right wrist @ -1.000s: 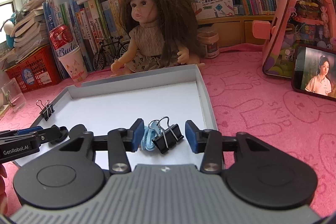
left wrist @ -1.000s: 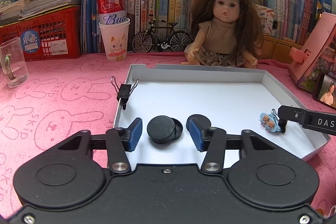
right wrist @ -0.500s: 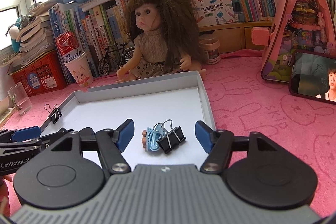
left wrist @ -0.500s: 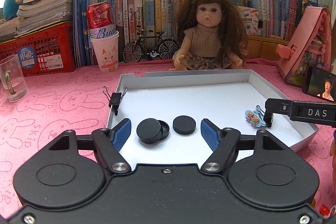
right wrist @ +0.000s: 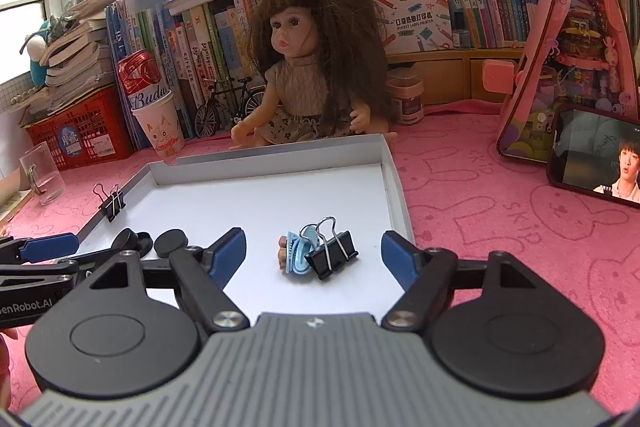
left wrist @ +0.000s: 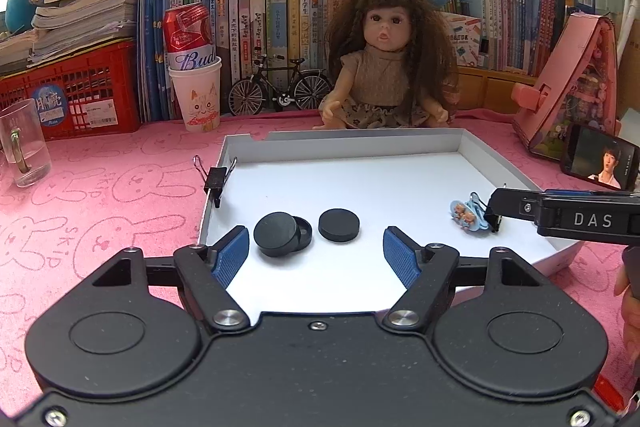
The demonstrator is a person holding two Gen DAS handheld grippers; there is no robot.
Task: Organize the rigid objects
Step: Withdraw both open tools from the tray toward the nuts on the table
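Observation:
A white shallow tray (left wrist: 460,147) (right wrist: 394,187) lies on the pink cloth. In it are a black round tin with its lid askew (left wrist: 280,233) (right wrist: 130,241), a black disc (left wrist: 339,225) (right wrist: 171,242), a blue hair clip (left wrist: 464,213) (right wrist: 296,257) and a black binder clip (right wrist: 332,253) beside it. Another binder clip (left wrist: 216,179) (right wrist: 112,201) is clamped on the tray's left wall. My left gripper (left wrist: 314,255) is open and empty just short of the tin and disc. My right gripper (right wrist: 314,253) is open and empty around the hair clip and binder clip.
A doll (left wrist: 386,67) sits behind the tray. A toy bicycle (left wrist: 280,87), a paper cup holding a red can (left wrist: 196,87), a red crate (left wrist: 68,95) and a glass mug (left wrist: 22,143) stand at the back left. A pink toy house (right wrist: 580,47) and a phone (right wrist: 596,163) stand at the right.
Both grippers have opened wider and drawn back a little from the tray. The tin, disc, hair clip and binder clip lie free in the tray.

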